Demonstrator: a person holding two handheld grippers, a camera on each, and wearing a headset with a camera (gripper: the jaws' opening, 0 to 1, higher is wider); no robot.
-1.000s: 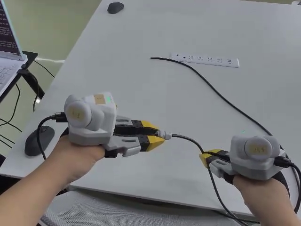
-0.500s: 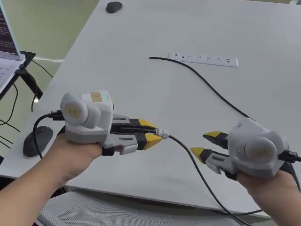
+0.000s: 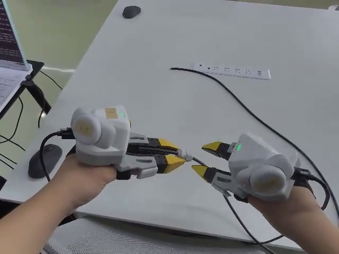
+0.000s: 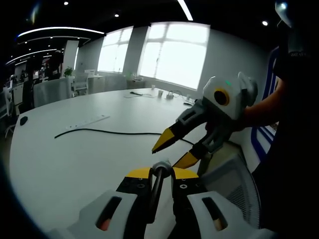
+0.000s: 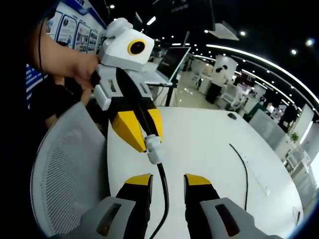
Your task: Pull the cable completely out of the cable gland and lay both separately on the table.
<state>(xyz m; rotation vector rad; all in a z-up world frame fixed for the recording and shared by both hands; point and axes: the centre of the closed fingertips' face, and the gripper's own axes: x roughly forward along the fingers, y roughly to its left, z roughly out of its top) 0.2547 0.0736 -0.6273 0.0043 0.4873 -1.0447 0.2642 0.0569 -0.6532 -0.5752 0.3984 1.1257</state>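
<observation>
Left claw [image 3: 179,152]: clamped on the cable gland [image 3: 186,154], above the counter [image 3: 148,63] near its front edge.
Right claw [image 3: 199,157]: wide, 2 jaws either side of the cable [image 3: 249,112], just beside the gland.
Cable: enters the gland, trails across the counter.

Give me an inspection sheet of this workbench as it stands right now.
Surface: white table, mostly bare.
Job's things: cable gland held at the left gripper's tips; cable not yet pulled out of it.
Clutter: power strip; far mouse; near mouse by the left edge.
Grippers: left gripper shut on the gland; right gripper open, jaws astride the cable.
Cables: the job's cable trails across the table, its free end near the power strip.
Surroundings: laptop to the left; mesh chair below.
</observation>
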